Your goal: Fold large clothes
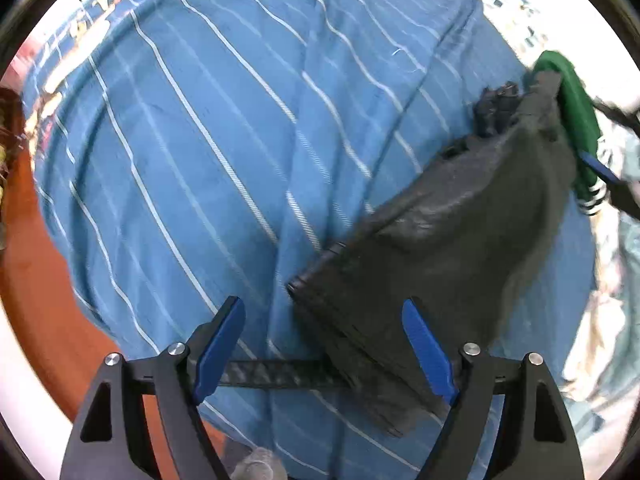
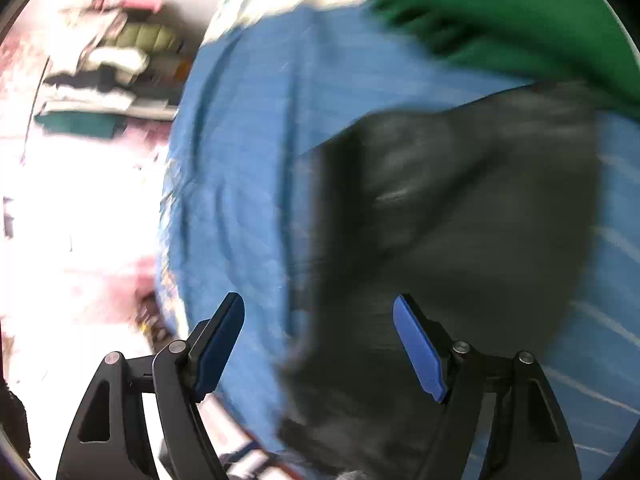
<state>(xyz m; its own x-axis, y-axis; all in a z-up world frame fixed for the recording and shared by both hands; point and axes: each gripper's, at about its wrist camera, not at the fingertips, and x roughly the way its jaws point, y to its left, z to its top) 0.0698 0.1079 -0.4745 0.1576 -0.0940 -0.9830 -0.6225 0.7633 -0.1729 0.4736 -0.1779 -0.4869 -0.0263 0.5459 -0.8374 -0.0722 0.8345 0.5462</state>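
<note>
From the left wrist view we get the sharper picture: the blue striped sheet (image 1: 224, 152) spreads across nearly the whole frame, its thin white lines running diagonally and a long crease down its middle. On it, toward its right edge, lies the dark grey garment (image 1: 448, 248), folded into a thick wedge with stacked layers showing along its near-left edge. Only this view shows a small black bundle (image 1: 498, 108) touching the garment's far end, the reddish-brown floor (image 1: 44, 300) past the sheet's left edge, and another blue-tipped gripper at the far right, beside the green cloth (image 1: 576, 120). Our left gripper (image 1: 326, 350) has its blue pads spread wide, gripping nothing; the right pad sits over the garment's near corner, though we cannot tell whether it touches.

The right wrist view is blurred. Here we see the dark grey garment (image 2: 448, 248) filling the centre and right, lying on the blue striped sheet (image 2: 248, 184), with the green cloth (image 2: 512, 16) large at the top right, overlapping the garment's far edge. Only this view shows blurred shelves of stacked items (image 2: 108, 76) beyond the sheet's left edge. Our right gripper (image 2: 320, 346) is likewise parted, with nothing clamped between its pads.
</note>
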